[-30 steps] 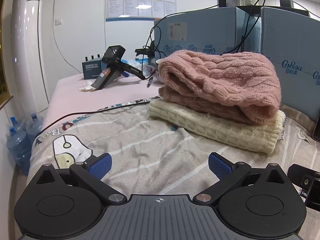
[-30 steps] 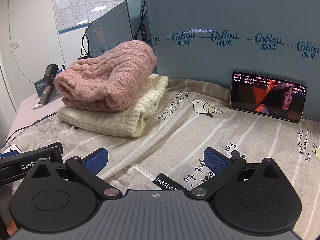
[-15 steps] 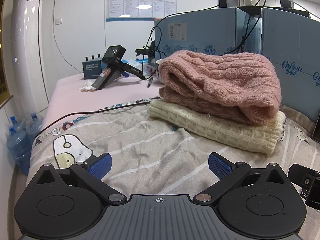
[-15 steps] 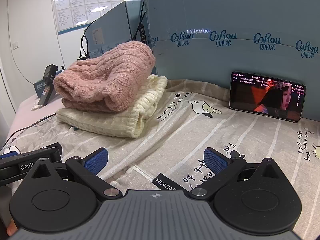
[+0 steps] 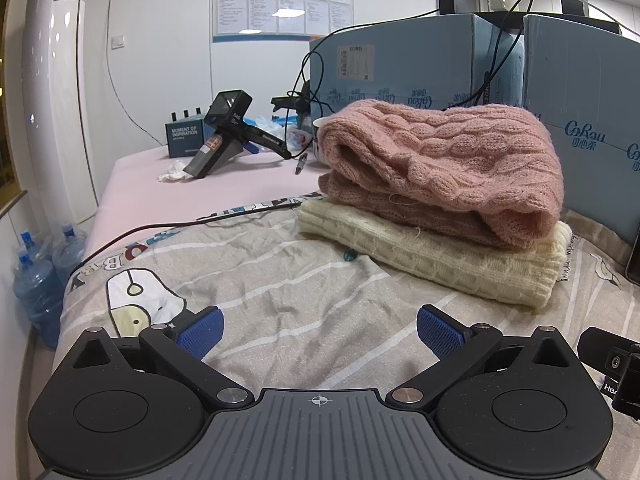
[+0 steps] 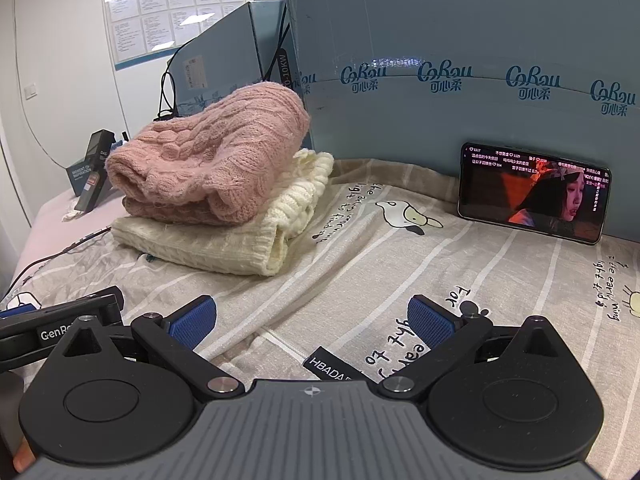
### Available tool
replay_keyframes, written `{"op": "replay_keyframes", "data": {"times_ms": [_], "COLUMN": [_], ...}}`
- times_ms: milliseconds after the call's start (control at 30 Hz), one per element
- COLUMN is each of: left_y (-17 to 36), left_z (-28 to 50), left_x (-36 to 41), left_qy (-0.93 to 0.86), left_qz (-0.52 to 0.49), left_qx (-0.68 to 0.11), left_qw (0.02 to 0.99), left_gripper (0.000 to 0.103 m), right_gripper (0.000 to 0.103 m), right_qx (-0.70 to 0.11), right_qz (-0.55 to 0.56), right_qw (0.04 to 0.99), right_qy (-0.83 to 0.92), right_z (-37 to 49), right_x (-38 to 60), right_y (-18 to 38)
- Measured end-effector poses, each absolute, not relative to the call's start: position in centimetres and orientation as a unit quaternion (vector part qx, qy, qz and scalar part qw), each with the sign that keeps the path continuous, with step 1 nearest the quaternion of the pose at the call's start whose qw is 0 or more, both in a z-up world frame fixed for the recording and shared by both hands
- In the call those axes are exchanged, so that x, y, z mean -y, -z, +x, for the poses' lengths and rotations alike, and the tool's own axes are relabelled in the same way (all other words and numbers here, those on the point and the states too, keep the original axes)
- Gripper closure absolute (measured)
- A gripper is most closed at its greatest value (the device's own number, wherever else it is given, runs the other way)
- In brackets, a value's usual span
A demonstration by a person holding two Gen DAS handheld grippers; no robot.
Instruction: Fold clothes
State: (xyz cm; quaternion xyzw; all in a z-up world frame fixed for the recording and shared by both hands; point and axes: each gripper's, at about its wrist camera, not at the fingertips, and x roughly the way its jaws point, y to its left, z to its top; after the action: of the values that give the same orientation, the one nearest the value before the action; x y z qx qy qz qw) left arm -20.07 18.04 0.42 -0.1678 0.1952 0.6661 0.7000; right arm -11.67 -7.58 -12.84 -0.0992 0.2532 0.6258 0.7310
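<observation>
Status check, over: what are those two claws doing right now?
Left claw open, empty. Right claw open, empty. Pink cable-knit sweater folded atop cream knit sweater. Nothing in the way.

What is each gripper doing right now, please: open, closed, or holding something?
Left gripper: open, holding nothing, over the printed sheet.
Right gripper: open, holding nothing, over the same sheet.

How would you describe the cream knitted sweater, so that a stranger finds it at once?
Look at the striped cartoon bedsheet before the blue cardboard boxes. Two folded sweaters are stacked there. The cream ribbed knit sweater is the bottom one, lying flat under the pink cable-knit sweater.
</observation>
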Motion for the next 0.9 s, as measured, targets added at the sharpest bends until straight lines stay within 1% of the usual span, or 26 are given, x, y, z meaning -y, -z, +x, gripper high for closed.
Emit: {"op": "replay_keyframes", "data": {"times_ms": [900], "left_y": [-0.41], "left_z": [-20.02], "left_x": [-18.12], "left_qy": [-0.666], "left_qz": [-0.165], "left_qx": [-0.195], "left_qw": [0.701], "left_gripper": [0.000], "right_gripper": [0.000], "right_qx": [-0.254], "right_qz": [-0.103], "right_qw": [0.732], "right_qy": [-0.624], "right_z": [-11.66], "right_x": [7.47], "right_y": [12.96]}}
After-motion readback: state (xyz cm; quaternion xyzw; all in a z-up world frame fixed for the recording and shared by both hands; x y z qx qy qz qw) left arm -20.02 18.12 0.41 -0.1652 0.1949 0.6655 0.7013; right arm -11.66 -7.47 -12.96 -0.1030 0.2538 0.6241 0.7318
